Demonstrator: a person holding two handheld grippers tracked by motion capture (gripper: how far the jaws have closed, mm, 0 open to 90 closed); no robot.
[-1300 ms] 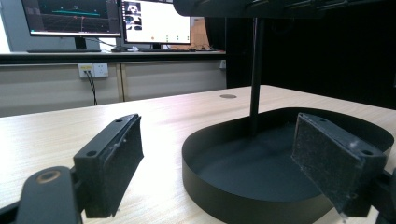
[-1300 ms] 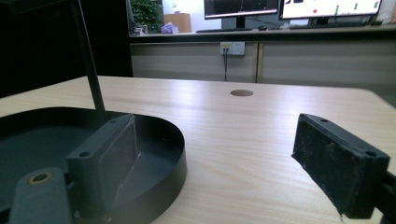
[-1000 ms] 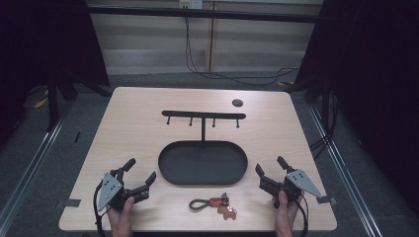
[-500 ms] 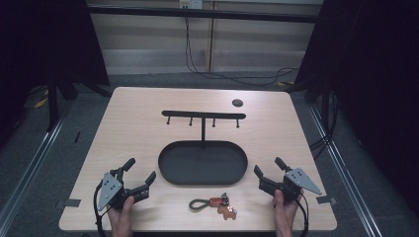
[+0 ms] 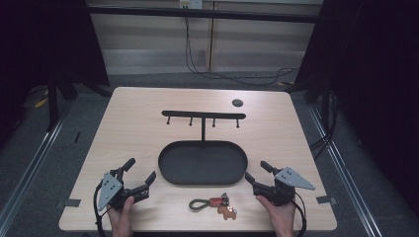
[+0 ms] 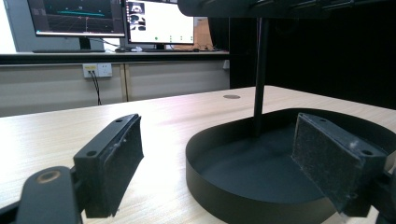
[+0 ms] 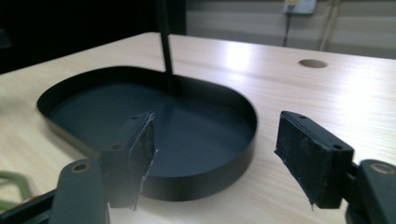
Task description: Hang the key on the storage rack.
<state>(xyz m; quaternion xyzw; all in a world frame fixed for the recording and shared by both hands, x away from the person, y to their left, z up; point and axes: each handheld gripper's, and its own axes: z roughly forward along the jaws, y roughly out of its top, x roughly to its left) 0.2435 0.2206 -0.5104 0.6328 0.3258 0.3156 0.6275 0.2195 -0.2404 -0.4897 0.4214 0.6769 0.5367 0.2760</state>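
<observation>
We note the surface (image 5: 148, 123) first: pale wood grain, with a small dark round spot (image 5: 237, 102) near its far right corner. At mid-surface stands the black oval tray (image 5: 170, 170); a thin post rises from its far rim to a crossbar with four short pegs, the hook rack (image 5: 203, 115). In the left gripper view we see the tray's wall close ahead and the post going up out of frame.

We find the left gripper (image 5: 139, 177) near the near left corner, held in the person's left hand (image 5: 121, 219), pointing toward the tray's left end. Its fingers (image 6: 114, 168) stand wide apart, nothing between them.

The right gripper (image 5: 257, 176) sits near the near right corner, held in the right hand (image 5: 279, 215), aimed at the tray's right end. Its fingers (image 7: 306, 156) have just been closing a little, yet we see them apart with nothing between them; only the tray's rim lies beyond the gap.

Smallest item: the key ring (image 5: 215, 203), lying flat by the near edge, between the two grippers and just in front of the tray, touching neither. We make out a green loop at its left, a red piece at the middle and a brown tag at its right. In the right gripper view a bit of green loop (image 7: 11, 186) shows at the lower left.
</observation>
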